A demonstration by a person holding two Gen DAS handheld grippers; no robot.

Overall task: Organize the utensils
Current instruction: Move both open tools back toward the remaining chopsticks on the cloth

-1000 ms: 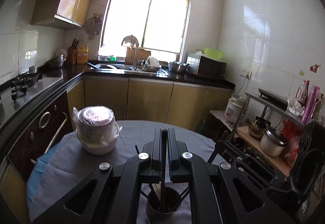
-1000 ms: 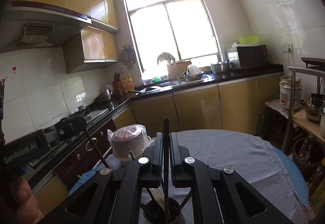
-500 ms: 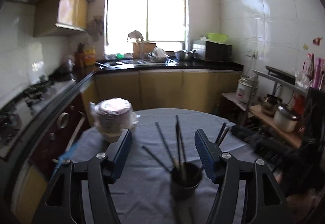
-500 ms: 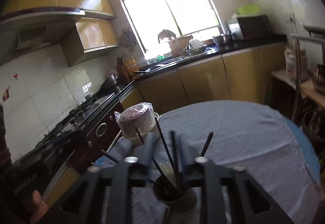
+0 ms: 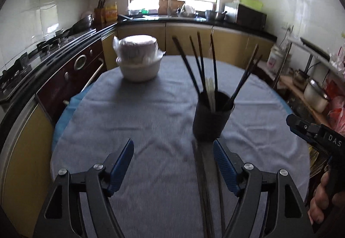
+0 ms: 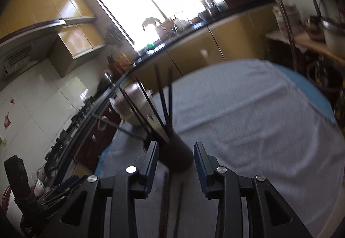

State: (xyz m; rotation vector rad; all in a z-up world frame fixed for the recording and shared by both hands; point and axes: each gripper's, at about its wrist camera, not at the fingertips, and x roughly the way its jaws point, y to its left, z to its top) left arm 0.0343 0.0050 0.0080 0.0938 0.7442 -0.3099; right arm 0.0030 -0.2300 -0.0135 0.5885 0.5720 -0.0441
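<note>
So the dark holder cup (image 5: 212, 117) sits on the grey-clothed table (image 5: 129, 130) with several chopsticks (image 5: 200, 63) already standing in it. A few loose chopsticks (image 5: 203, 184) lie flat at its 6 o'clock, so I'd say we're partway. Both tools are opening: left gripper (image 5: 173, 164) wide, right gripper (image 6: 175, 161) narrower, nothing clamped. A wrapped bowl (image 5: 139, 61) sits at 10 o'clock.
</note>
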